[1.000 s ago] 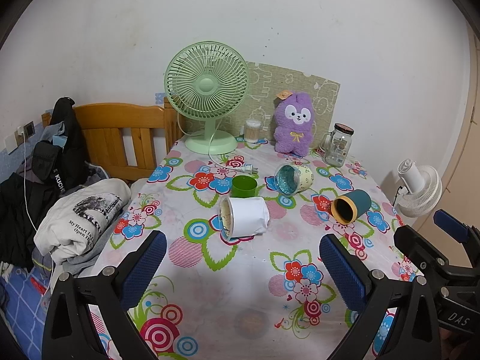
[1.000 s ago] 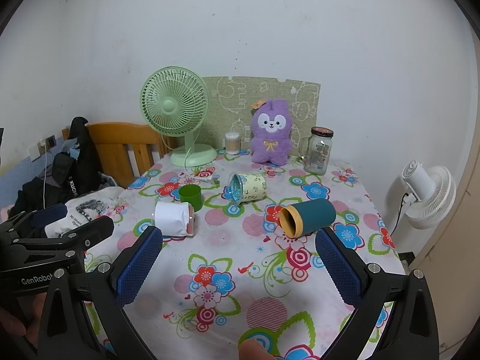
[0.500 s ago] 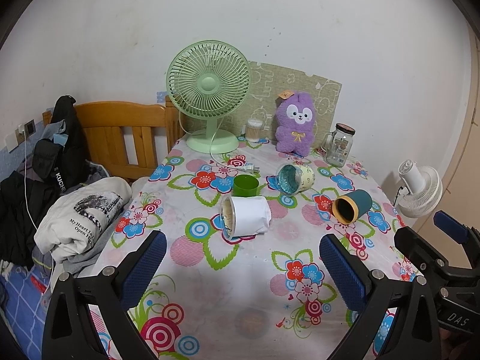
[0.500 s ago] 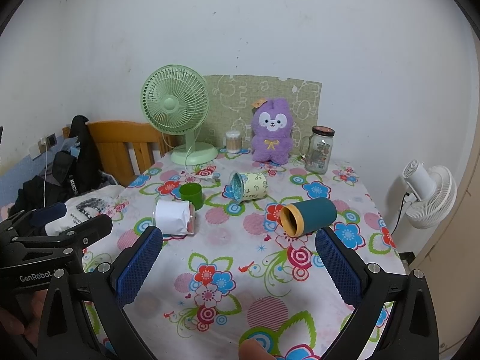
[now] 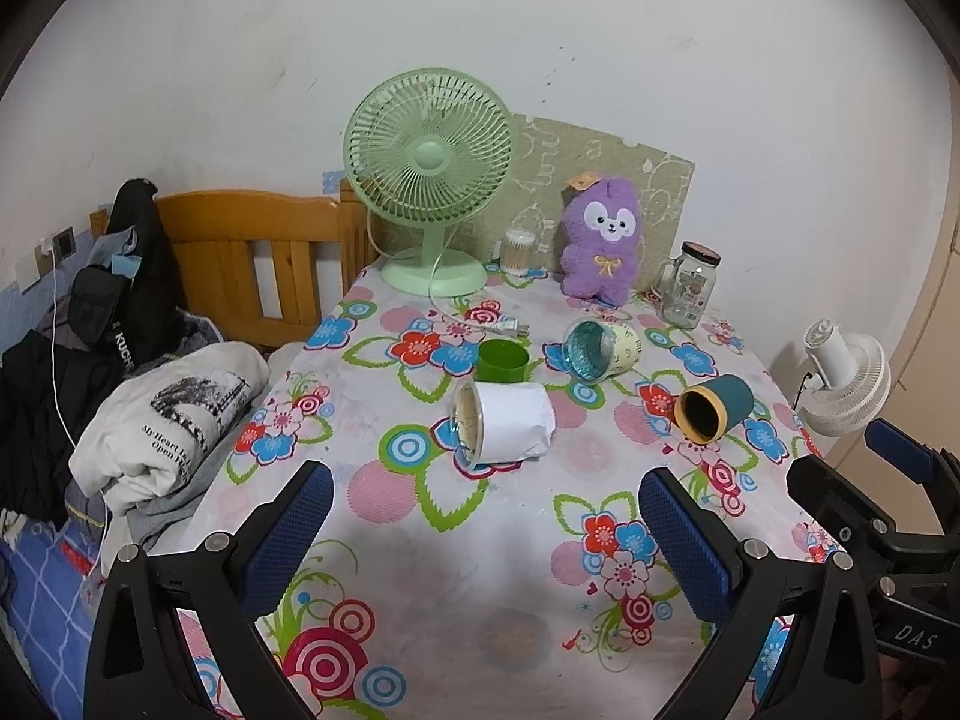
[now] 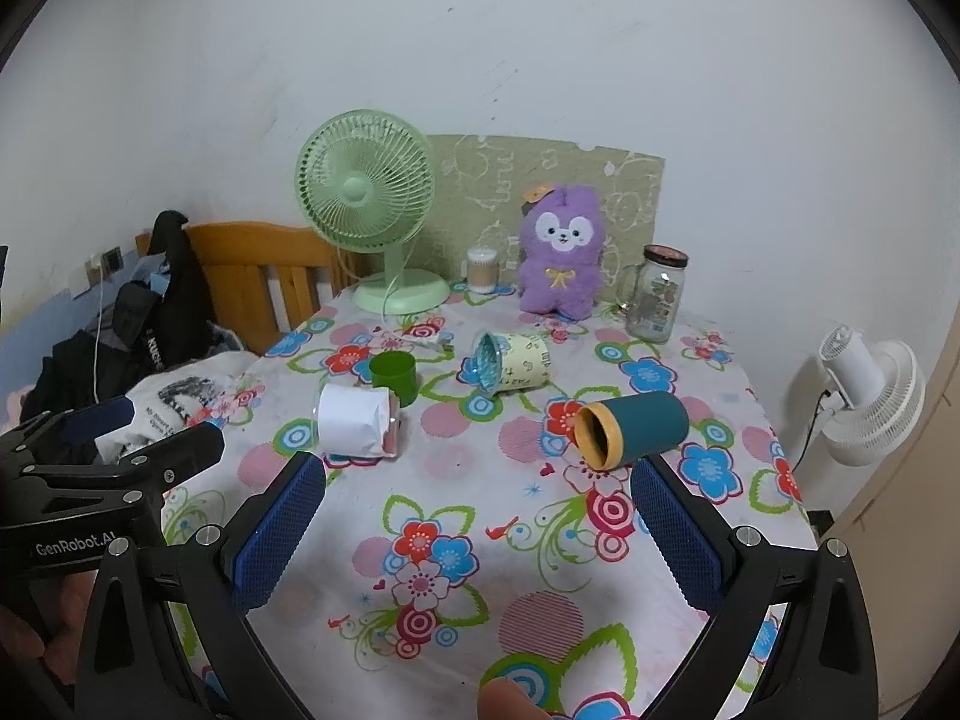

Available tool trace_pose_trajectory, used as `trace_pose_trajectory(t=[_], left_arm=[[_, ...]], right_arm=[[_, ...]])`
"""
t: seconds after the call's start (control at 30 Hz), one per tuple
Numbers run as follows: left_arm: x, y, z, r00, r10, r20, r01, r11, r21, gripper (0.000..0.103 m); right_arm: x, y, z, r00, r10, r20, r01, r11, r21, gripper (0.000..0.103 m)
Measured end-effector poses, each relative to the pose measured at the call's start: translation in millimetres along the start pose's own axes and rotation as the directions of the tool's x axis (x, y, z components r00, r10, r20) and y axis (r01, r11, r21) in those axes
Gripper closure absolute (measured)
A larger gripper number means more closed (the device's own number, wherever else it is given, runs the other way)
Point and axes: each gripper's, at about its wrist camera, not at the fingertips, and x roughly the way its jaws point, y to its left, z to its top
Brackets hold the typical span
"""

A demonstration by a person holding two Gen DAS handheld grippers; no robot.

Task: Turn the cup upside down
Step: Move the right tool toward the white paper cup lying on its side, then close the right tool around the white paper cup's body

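Note:
Several cups are on the floral tablecloth (image 5: 516, 546). A white cup (image 5: 504, 427) (image 6: 354, 425) lies on its side. A teal cup with a yellow rim (image 5: 714, 407) (image 6: 633, 429) lies on its side, mouth toward me. A pale yellow cup with a blue inside (image 5: 600, 347) (image 6: 513, 360) lies on its side. A small green cup (image 5: 503, 360) (image 6: 393, 375) stands upright. My left gripper (image 5: 480, 534) is open and empty, short of the white cup. My right gripper (image 6: 477, 516) is open and empty, short of the teal cup.
A green desk fan (image 5: 429, 180), a small swab jar (image 5: 519, 252), a purple plush toy (image 5: 603, 240) and a glass jar (image 5: 690, 285) stand along the table's back edge. A wooden bed frame (image 5: 258, 252) with clothes (image 5: 162, 414) is at the left. A white fan (image 6: 870, 396) is at the right.
Both grippers have drifted slightly forward toward the table; they stay open. The cups have not moved.

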Motion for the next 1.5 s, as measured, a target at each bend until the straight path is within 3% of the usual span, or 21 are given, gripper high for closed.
trace_pose_trajectory(t=[0.53, 0.8, 1.07, 1.2, 1.3, 1.37, 1.47, 1.5], left_arm=[[33.9, 18.7, -0.5, 0.995, 0.054, -0.084, -0.06, 0.996, -0.065, 0.0], [67.8, 32.2, -8.0, 0.979, 0.094, -0.18, -0.11, 0.991, -0.078, 0.0], [86.7, 39.3, -9.9, 0.968, 0.125, -0.219, -0.143, 0.987, -0.069, 0.0], [95.0, 42.6, -7.8, 0.962, 0.137, -0.234, -0.157, 0.985, -0.068, 0.0], [98.7, 43.4, -7.8, 0.959, 0.142, -0.244, -0.163, 0.984, -0.067, 0.0], [100.7, 44.4, -8.4, 0.958, 0.143, -0.249, -0.165, 0.984, -0.07, 0.0], [102.5, 45.2, -9.2, 0.957, 0.143, -0.254, -0.166, 0.983, -0.072, 0.0], [102.9, 45.4, -9.5, 0.956, 0.143, -0.256, -0.167, 0.983, -0.072, 0.0]], right_arm=[[81.7, 17.6, 20.3, 0.986, 0.103, -0.128, -0.125, 0.977, -0.173, 0.0], [151.9, 19.1, 21.7, 0.952, 0.149, -0.266, -0.221, 0.938, -0.265, 0.0], [202.6, 55.0, 28.3, 0.912, 0.212, -0.35, -0.382, 0.75, -0.54, 0.0], [219.9, 73.9, 33.9, 0.876, 0.263, -0.405, -0.472, 0.647, -0.599, 0.001], [228.1, 83.2, 34.8, 0.849, 0.289, -0.442, -0.521, 0.598, -0.609, 0.001], [234.8, 90.3, 34.2, 0.843, 0.284, -0.457, -0.531, 0.57, -0.627, 0.001], [241.9, 96.1, 32.5, 0.838, 0.275, -0.471, -0.538, 0.559, -0.631, 0.001], [244.3, 96.7, 31.7, 0.825, 0.285, -0.489, -0.557, 0.557, -0.615, 0.001]])
